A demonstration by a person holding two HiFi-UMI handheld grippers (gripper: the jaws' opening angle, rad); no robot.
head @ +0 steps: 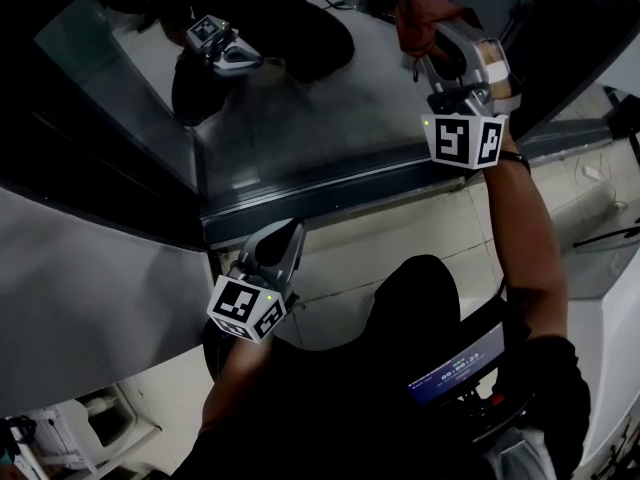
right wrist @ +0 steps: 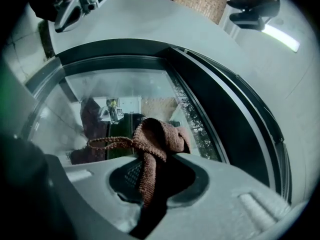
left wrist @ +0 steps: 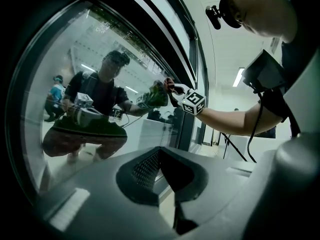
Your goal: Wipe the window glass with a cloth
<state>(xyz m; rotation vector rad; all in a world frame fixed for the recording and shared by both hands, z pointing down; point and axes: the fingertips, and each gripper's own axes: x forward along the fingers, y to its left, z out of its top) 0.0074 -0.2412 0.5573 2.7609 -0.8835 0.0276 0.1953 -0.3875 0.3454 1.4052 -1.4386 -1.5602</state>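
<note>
Head view: right claw (head: 436, 52) outstretched (pinching cloth (head: 420, 18)).

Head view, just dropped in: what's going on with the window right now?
A person holds the right gripper up at the window glass, its jaws shut on a brown cloth that seems pressed to the pane. The left gripper sits lower by the bottom frame, jaws together and empty.

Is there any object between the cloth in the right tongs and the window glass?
Nothing visible does. The right tongs are shut on the cloth, and the way from it to the window glass looks free.
</note>
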